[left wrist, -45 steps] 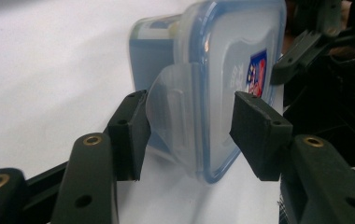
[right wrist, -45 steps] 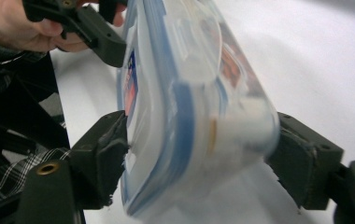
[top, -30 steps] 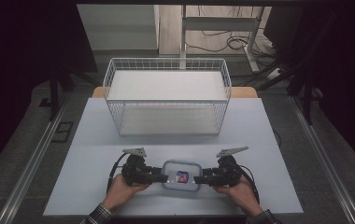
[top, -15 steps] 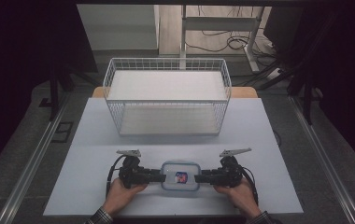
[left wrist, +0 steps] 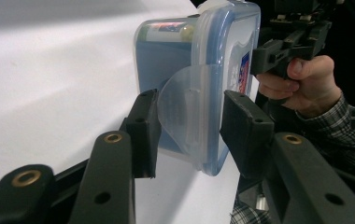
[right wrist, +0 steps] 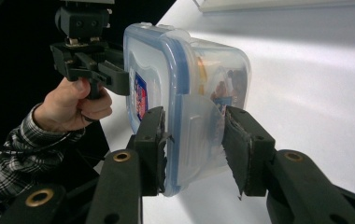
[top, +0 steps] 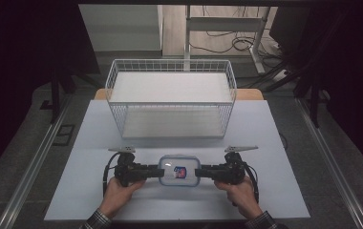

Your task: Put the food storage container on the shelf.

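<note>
- In front of the white wire basket [top: 170, 98], on the near part of the table [top: 289, 143], a clear plastic container [top: 178, 171] with a blue-rimmed lid sits between the two grippers, well short of the basket's front wall.
- On the side of the container away from the right hand, the left gripper [top: 156, 171] straddles the end clip flap [left wrist: 189, 109]. Its jaws are part open around it; one pad looks close to the flap and the other stands a little off the lid rim, so I cannot tell if there is real contact.
- At the opposite end, the right gripper [top: 199, 171] brackets the other flap [right wrist: 199, 135] in the same way, jaws part open; the lid-side pad looks pressed to the rim, while the body-side pad shows a small gap.
- Risk, as I judge it: if the jaws close on the thin flaps alone, a flap may flex or unlatch and the container could drop or tip.
- If one gripper bites before the other, the container may be pushed along the smooth table, leaving the second grip off centre.
- Should it be carried to the basket, uneven height between the hands could tilt it, shift the contents inside, and catch its edge on the basket's rim.
</note>
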Demonstrator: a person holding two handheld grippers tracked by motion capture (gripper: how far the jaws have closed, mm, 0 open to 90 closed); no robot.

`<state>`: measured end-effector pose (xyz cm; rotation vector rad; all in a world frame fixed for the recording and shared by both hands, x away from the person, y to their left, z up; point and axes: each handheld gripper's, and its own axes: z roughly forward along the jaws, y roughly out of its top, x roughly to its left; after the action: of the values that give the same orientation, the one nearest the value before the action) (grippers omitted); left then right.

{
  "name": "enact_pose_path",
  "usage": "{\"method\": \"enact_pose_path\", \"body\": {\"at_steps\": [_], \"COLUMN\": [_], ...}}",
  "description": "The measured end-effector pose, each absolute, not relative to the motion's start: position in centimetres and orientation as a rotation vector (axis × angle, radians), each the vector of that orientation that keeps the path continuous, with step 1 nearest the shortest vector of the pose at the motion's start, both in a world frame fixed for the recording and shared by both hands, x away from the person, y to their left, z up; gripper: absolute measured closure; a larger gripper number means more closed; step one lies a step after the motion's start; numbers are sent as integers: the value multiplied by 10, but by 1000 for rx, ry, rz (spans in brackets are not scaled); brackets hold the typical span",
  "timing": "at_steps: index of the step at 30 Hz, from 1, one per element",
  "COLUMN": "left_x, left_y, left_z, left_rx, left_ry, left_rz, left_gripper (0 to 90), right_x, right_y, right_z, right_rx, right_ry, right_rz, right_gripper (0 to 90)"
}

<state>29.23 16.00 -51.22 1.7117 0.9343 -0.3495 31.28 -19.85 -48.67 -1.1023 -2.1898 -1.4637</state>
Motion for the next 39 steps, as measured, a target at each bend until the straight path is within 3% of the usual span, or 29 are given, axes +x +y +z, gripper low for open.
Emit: {"method": "enact_pose_path", "body": {"at_steps": [18, 39], "left_x": [308, 370], "left_y": [182, 191], "left_z": [-452, -367], "left_rx": [1660, 1658], "left_ry": [935, 928], "left_rz": [-209, -149], "left_gripper": [576, 573], "right_x": [344, 402], "right_y": [-171, -162], "right_z": [-427, -355], "right_rx": [-1014, -999], "right_ry": [-2268, -2242], "right_rz": [-1548, -1646], "right_gripper": [587, 586]}}
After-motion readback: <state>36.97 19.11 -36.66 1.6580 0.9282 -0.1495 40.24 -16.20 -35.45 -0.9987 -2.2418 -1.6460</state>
